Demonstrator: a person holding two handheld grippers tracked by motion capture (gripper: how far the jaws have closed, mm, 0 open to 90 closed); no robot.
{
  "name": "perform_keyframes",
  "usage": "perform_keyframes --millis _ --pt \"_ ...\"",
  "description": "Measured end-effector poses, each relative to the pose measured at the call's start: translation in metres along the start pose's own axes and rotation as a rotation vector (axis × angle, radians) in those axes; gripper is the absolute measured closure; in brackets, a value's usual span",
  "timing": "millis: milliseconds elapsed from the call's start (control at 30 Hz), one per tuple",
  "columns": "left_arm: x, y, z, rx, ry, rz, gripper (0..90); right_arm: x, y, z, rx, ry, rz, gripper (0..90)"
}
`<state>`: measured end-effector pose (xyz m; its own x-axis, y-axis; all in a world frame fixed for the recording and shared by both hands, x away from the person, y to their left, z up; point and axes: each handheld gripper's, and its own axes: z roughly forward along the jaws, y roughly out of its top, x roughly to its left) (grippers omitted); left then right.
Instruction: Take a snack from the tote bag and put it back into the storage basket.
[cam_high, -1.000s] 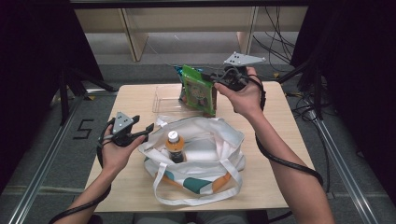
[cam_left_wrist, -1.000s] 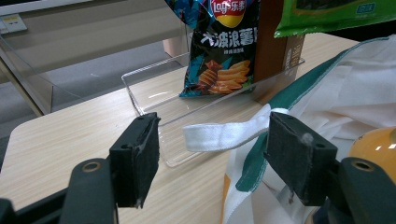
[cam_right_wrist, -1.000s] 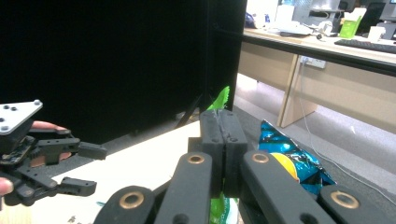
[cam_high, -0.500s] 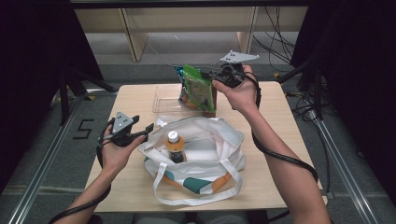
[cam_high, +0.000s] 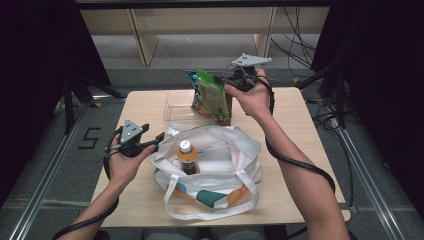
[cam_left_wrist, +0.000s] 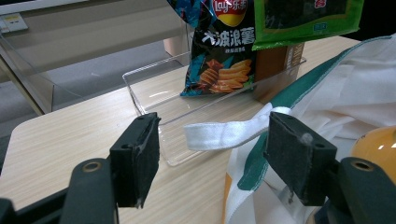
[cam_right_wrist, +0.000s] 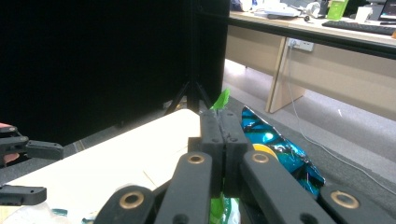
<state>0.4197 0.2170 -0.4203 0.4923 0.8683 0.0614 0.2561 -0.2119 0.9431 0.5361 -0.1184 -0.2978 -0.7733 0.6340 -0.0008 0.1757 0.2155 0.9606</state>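
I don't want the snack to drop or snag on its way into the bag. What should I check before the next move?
1. Right gripper shut on the green packet: ok.
2. Packet lifted above the clear tray: ok.
3. Bag mouth open: ok.
4. Room in the bag beside the bottle: ok.
5. Left gripper holding the bag's strap: not ok; jaws open, strap lies between them untouched.
6. Chip bag standing steady in the tray: cannot tell.
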Motion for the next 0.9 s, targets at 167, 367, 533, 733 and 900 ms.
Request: perform_keyframes --millis 167,367,533,733,900 --pt "0.000 0.000 0.000 0.001 0.000 0.000 34.3 -0.002 0.003 0.005 0.005 -0.002 -0.003 90.0" --pt "0.000 0.000 0.000 -0.001 0.001 0.000 34.3 -0.002 0.005 0.012 -0.001 -0.006 -0.005 90.0" --pt "0.000 0.000 0.000 -0.002 0.001 -0.003 34.3 -0.004 0.005 0.018 0.005 -0.001 -0.004 90.0" --pt "0.000 0.000 -0.001 -0.001 0.001 0.000 34.4 -0.003 0.005 0.026 0.004 0.003 -0.001 90.0" --pt "0.000 0.000 -0.001 0.000 0.001 0.000 34.4 -0.002 0.006 0.033 -0.001 0.000 0.005 90.0"
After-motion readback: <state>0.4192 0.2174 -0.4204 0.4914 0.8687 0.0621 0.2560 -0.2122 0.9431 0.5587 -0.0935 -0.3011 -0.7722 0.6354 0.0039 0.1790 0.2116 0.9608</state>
